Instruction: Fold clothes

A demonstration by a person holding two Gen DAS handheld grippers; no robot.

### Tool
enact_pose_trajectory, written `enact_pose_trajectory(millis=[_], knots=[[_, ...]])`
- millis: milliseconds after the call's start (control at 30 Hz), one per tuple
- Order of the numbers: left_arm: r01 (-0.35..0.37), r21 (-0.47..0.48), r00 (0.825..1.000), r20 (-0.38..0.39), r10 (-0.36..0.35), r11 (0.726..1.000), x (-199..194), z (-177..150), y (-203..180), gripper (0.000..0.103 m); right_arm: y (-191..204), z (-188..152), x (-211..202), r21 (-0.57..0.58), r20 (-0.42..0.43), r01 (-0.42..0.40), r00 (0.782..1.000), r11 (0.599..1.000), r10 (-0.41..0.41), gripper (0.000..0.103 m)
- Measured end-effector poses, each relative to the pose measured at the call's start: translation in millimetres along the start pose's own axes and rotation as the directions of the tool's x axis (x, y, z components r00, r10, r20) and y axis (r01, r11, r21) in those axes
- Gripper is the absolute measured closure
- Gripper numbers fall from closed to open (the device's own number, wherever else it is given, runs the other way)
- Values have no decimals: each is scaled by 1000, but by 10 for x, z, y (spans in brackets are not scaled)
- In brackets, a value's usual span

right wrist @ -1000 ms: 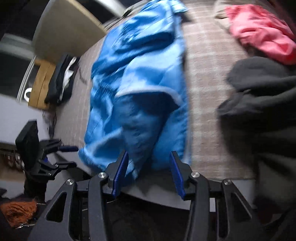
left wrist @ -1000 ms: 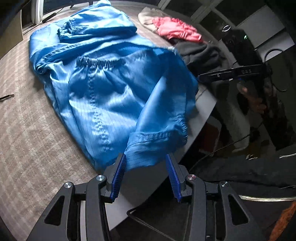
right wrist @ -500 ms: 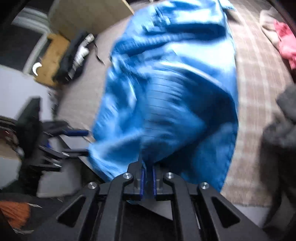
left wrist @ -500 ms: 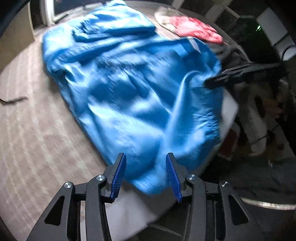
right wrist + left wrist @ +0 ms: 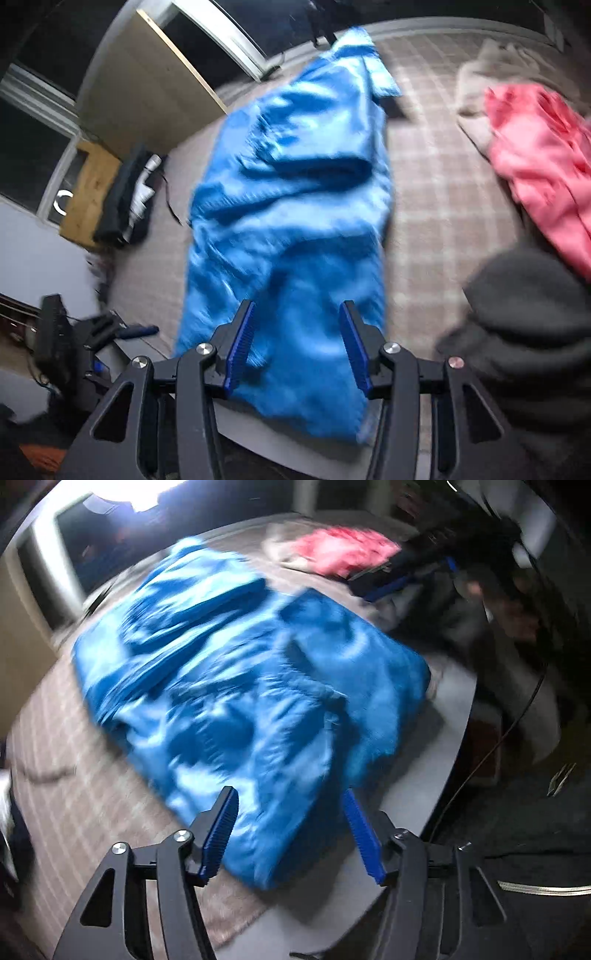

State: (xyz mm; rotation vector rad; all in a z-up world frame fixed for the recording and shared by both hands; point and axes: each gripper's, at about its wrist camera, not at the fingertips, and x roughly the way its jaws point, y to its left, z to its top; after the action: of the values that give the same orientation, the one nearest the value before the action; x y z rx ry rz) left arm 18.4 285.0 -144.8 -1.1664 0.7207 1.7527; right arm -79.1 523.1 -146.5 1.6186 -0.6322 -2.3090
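Observation:
A shiny blue garment [image 5: 236, 686] lies spread on the checked beige cloth of the table [image 5: 66, 775], blurred by motion. Its near end is folded over onto the body. My left gripper [image 5: 291, 834] is open, its blue pads either side of the garment's near corner, holding nothing. In the right wrist view the same blue garment [image 5: 295, 221] runs lengthwise away from me. My right gripper [image 5: 295, 347] is open above its near hem, with nothing clamped. The right gripper [image 5: 402, 576] also shows at the far right of the left wrist view, and the left gripper [image 5: 125, 330] at the lower left of the right wrist view.
A pink garment [image 5: 535, 166] on a pale one [image 5: 480, 70] lies at the table's far right, and a dark grey garment [image 5: 528, 332] is heaped near my right gripper. The grey table edge [image 5: 424, 782] runs close in front. A black bag [image 5: 125, 199] sits on the left.
The right gripper was shut on the blue garment's hem half a second ago and has let go; it now stands open. The garment's overhanging end now lies on the table. The left gripper stayed open.

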Motion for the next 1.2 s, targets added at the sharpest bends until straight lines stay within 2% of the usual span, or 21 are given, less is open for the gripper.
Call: enact_pose_trajectory(millis=[100,200,233,267,333,500,600,733,900,933,1000,1033,1067,1100,1133,1167,1200], knots=[[-66,51,996,-55,68,997,321,108,-11,45,-89,-118,130,-9,-28,73,997,997,-73,56],[-194,-36,976,-104,189,980,512,205,343,45,-101,-134,185,-59,-16,168,985,984,-169,56],[-192,-120,978,-101,180,974,487,202,524,45,-109,-120,184,-75,-4,186,982,980,-187,56],[-168,-240,985,-85,151,956,430,187,773,45,-114,-104,179,-89,6,198,980,976,-199,56],[-132,-443,991,-46,125,887,305,124,1245,45,-120,-72,160,-109,19,210,978,972,-209,56],[-126,-390,992,-23,127,912,180,166,1372,46,-138,34,208,-168,31,236,972,957,-234,56],[-81,-289,996,5,86,954,206,325,1226,37,-161,111,280,-191,21,231,973,954,-232,56],[-122,-224,993,-27,118,967,421,521,1235,33,-216,186,390,-191,-10,200,979,961,-206,55],[-43,-228,997,-70,28,973,697,574,1340,33,-241,208,521,-215,-39,180,980,960,-193,55],[-29,-227,998,-64,14,974,714,573,1337,36,-228,205,531,-226,-35,175,982,958,-188,55],[29,-238,998,-42,-40,971,720,557,1336,55,-198,198,548,-250,-28,163,984,954,-176,55],[55,-243,997,-30,-64,968,715,547,1336,68,-179,195,549,-263,-26,155,985,952,-168,56],[67,-252,997,-15,-73,965,661,524,1340,74,-158,191,543,-276,-21,149,987,950,-161,59],[79,-261,997,1,-81,962,607,501,1343,76,-136,187,527,-288,-14,150,987,946,-161,70],[90,-270,996,17,-89,959,553,478,1346,83,-113,184,504,-299,-4,159,986,941,-168,79],[102,-279,995,32,-97,955,500,455,1349,88,-89,180,482,-310,5,169,984,936,-176,81],[114,-287,993,48,-105,951,446,432,1352,88,-65,176,450,-320,13,171,984,932,-176,82]])
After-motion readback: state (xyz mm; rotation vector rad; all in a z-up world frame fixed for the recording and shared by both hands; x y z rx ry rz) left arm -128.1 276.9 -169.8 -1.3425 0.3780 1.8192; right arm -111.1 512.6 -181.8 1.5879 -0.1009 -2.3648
